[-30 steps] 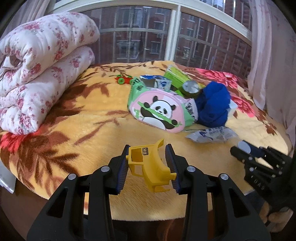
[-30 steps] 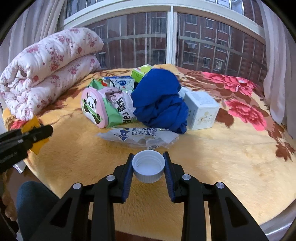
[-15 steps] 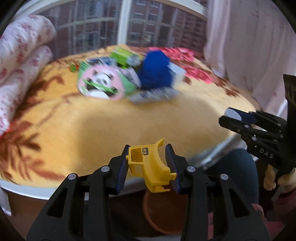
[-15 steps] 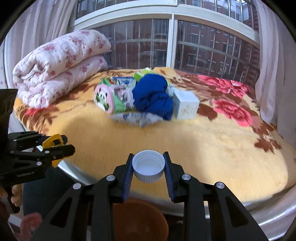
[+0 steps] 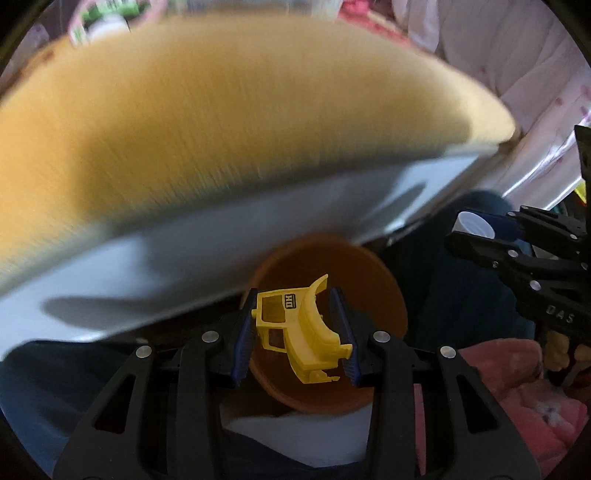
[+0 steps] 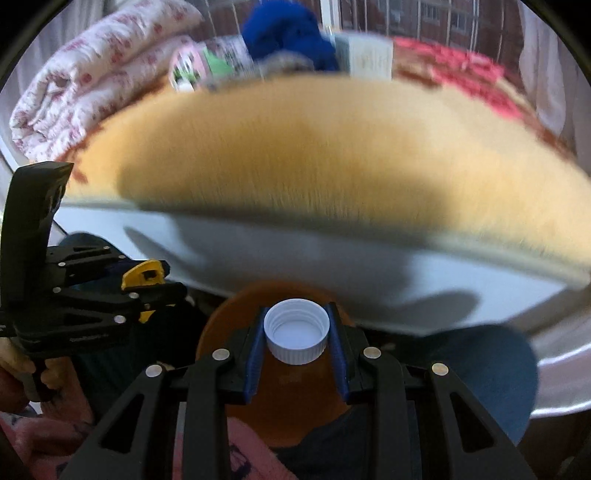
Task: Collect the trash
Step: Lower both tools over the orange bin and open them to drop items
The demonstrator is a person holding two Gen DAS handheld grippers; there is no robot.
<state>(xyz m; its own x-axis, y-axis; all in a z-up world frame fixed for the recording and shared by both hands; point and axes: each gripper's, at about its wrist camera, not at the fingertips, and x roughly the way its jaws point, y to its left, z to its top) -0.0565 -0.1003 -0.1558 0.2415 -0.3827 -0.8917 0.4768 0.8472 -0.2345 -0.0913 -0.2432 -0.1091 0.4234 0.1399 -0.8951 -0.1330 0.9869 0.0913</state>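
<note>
Trash pieces sit clamped in both grippers above a round brown plastic bin at the foot of the bed.
Yellow plush blanket covers the bed, blurred, with a pale bed side below it; a folded floral quilt, blue cloth and a panda-print pouch lie at the far end, windows behind. Left gripper has its jaws partly closed on a yellow plastic toy-cab fragment; right gripper has its jaws narrowly set on a white ribbed bottle cap. Inside of the bin: cannot tell its contents.
</note>
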